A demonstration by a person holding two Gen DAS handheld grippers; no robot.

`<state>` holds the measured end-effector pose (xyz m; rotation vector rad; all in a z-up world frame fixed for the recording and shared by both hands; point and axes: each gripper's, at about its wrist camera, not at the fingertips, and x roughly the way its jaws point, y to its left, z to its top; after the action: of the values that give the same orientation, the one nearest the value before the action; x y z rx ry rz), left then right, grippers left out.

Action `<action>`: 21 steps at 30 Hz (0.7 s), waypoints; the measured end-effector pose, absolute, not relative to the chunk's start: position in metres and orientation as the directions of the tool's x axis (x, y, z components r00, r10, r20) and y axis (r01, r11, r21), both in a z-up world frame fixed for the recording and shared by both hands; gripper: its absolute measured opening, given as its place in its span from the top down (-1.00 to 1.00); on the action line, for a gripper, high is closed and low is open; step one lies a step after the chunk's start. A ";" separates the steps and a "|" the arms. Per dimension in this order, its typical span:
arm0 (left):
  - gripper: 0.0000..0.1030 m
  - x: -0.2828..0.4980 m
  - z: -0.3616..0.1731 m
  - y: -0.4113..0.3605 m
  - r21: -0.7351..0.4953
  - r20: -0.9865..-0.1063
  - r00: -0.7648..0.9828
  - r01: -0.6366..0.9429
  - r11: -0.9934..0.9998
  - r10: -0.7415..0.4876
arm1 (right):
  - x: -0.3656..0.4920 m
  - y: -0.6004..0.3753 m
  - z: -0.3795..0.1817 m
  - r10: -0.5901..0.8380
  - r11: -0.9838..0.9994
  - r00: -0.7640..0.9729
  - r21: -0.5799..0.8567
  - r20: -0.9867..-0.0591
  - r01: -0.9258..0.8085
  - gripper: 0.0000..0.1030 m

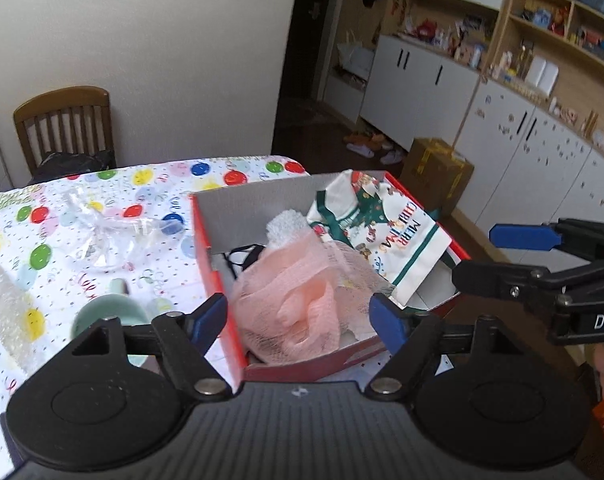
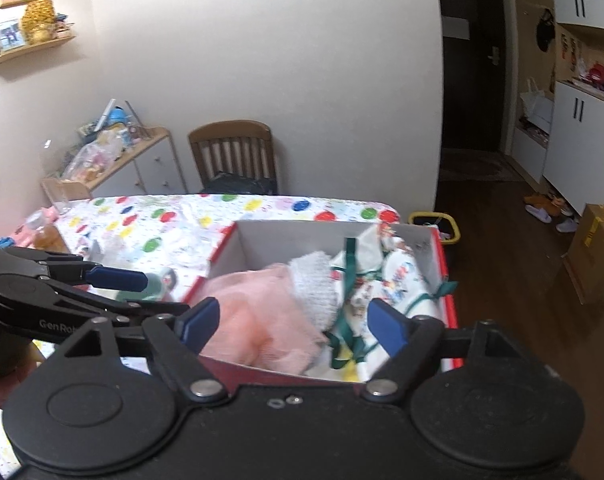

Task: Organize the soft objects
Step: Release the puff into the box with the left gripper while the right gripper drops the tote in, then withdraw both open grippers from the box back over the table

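Left gripper [image 1: 298,318] and right gripper [image 2: 294,326]: both released, your jaws empty. Pink mesh pouf [image 1: 298,300], Christmas cloth [image 1: 385,236]: inside red box [image 1: 218,280]. Beside it: green cup [image 1: 110,312], possibly clear plastic [image 1: 106,232].

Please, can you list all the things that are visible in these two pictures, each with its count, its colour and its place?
box: 1, red outside, grey-white inside, on the table's right end
mesh sponge: 1, pink, in the box, near side
fluffy cloth: 1, white, in the box behind the sponge
Christmas cloth: 1, white with green trim, in the box, right side
black item: 1, partly hidden, in the box's left part
tablecloth: 1, white with coloured dots, covers the table
cup: 1, pale green, left of the box
chair: 1, brown wood, behind the table
left gripper: fingers blue, open, above the box
right gripper: fingers blue, open, above the box
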<state>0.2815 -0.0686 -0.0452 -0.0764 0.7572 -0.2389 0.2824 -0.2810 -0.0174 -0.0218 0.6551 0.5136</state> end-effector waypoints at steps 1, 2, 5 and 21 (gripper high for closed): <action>-0.59 0.277 -0.043 -0.063 -0.162 -0.664 0.708 0.181 0.970 -0.242 | 0.280 -0.276 -0.016 0.458 0.871 0.670 0.143 -0.584 -0.470 -0.63; -0.59 0.273 -0.041 -0.057 -0.169 -0.655 0.715 0.178 0.969 -0.246 | 0.277 -0.271 -0.014 0.466 0.866 0.667 0.146 -0.581 -0.478 -0.67; -0.68 0.260 -0.035 -0.037 -0.191 -0.632 0.731 0.172 0.966 -0.255 | 0.268 -0.254 -0.009 0.490 0.852 0.661 0.153 -0.568 -0.500 -0.77; -0.97 0.214 -0.041 0.086 -0.150 -0.605 0.781 0.076 0.986 -0.152 | 0.249 -0.148 -0.006 0.531 0.821 0.626 0.164 -0.571 -0.547 -0.89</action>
<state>0.2142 0.0862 -0.0407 -0.1201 0.6630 -0.1235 0.2489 -0.1477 -0.0059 -0.0264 0.6464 0.6177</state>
